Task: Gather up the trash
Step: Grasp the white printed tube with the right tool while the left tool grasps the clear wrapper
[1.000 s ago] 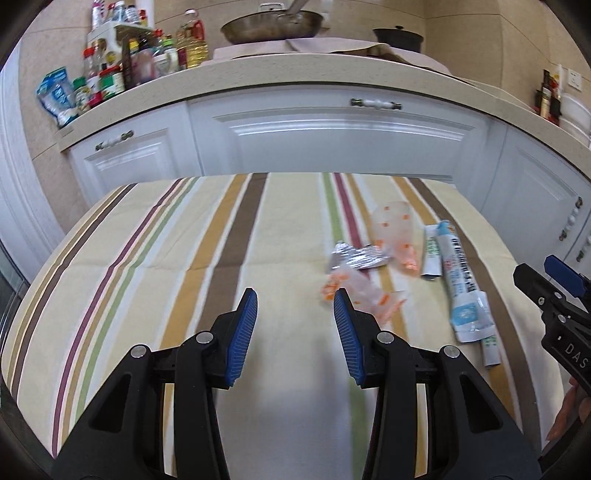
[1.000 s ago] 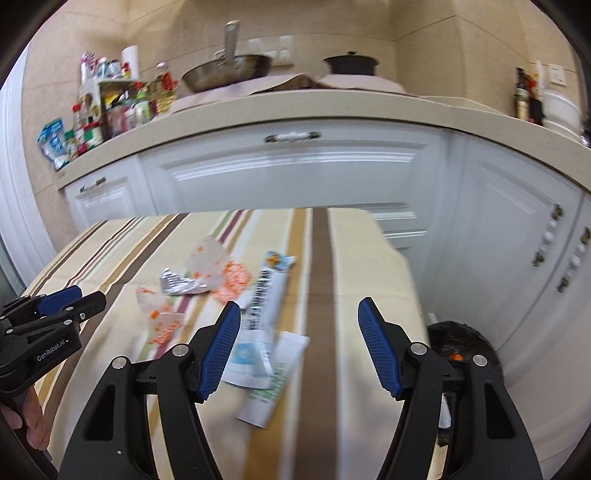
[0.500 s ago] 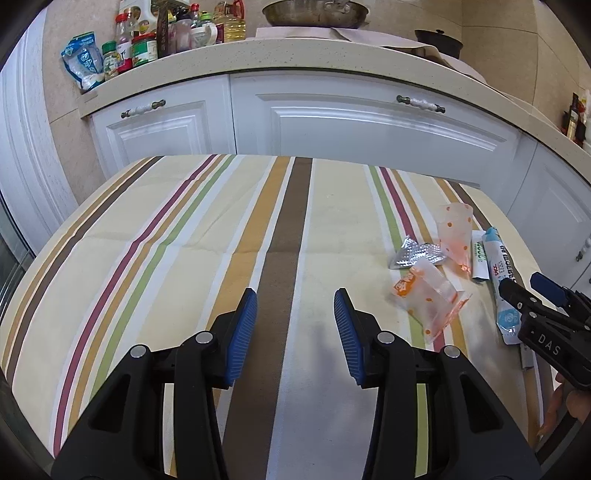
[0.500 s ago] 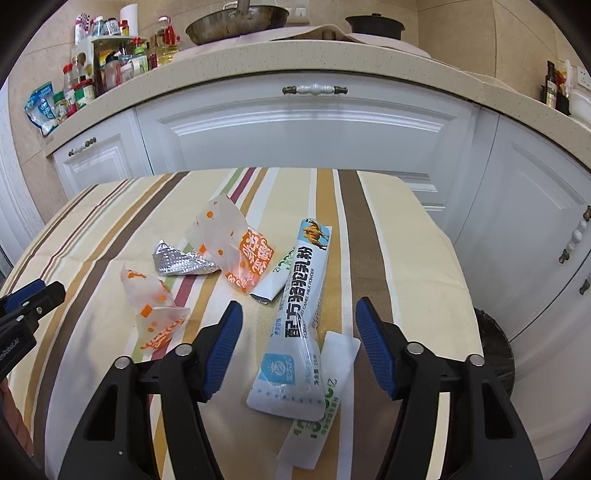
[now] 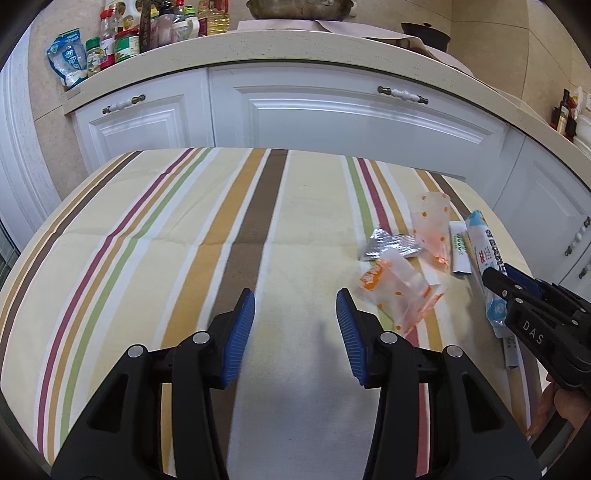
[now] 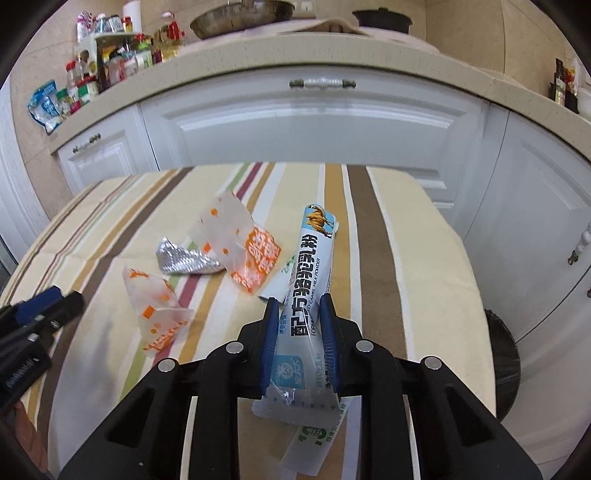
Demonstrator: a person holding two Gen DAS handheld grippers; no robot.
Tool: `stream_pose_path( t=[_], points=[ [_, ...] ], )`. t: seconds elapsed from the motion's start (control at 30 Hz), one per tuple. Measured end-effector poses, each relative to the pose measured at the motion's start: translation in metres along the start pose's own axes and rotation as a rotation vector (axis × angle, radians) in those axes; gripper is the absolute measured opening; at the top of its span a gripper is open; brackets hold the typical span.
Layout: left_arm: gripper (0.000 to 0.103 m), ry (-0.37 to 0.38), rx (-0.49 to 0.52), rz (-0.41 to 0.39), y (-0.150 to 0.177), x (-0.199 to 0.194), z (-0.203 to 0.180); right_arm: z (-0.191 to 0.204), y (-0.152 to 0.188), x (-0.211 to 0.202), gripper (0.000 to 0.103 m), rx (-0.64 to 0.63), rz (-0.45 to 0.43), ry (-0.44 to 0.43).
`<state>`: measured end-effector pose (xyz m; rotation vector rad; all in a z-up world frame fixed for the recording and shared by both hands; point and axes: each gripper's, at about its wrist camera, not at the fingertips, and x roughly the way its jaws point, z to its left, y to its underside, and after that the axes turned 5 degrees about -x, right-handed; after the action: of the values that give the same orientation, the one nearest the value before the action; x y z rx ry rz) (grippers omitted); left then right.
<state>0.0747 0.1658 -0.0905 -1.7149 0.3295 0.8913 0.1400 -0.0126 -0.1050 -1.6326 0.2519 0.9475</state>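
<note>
While left hand-held gripper [image 5: 295, 317] spread, right hand-held gripper [image 6: 298, 314] pinching milk powder sachet [image 6: 308, 288].

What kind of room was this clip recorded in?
Most likely a home kitchen: white cabinets under a speckled stone counter, jars and sauce bottles crowded on it beside a pan, and a table with a striped cloth in front.

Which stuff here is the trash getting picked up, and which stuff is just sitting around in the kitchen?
Part of the job:
camel milk powder sachet, squeezed in the right tongs
foil wrapper
two orange-dotted wrappers
green-print sachets
black bin beside the table
left tongs, open

Just sitting around:
spice jars
wok
black pot
</note>
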Motion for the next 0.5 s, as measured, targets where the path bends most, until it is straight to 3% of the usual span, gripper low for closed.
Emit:
stream_pose_path(
  t=[0.2,0.5],
  points=[
    [0.054,0.033,0.02,-0.004,0.001,-0.001,-0.024,-0.014,0.0,-0.021,0.024,0.015,-0.072,0.002],
    [0.062,0.049,0.05,-0.005,-0.002,0.012,-0.063,-0.05,0.011,-0.036,0.024,0.068,-0.105,0.038]
  ],
)
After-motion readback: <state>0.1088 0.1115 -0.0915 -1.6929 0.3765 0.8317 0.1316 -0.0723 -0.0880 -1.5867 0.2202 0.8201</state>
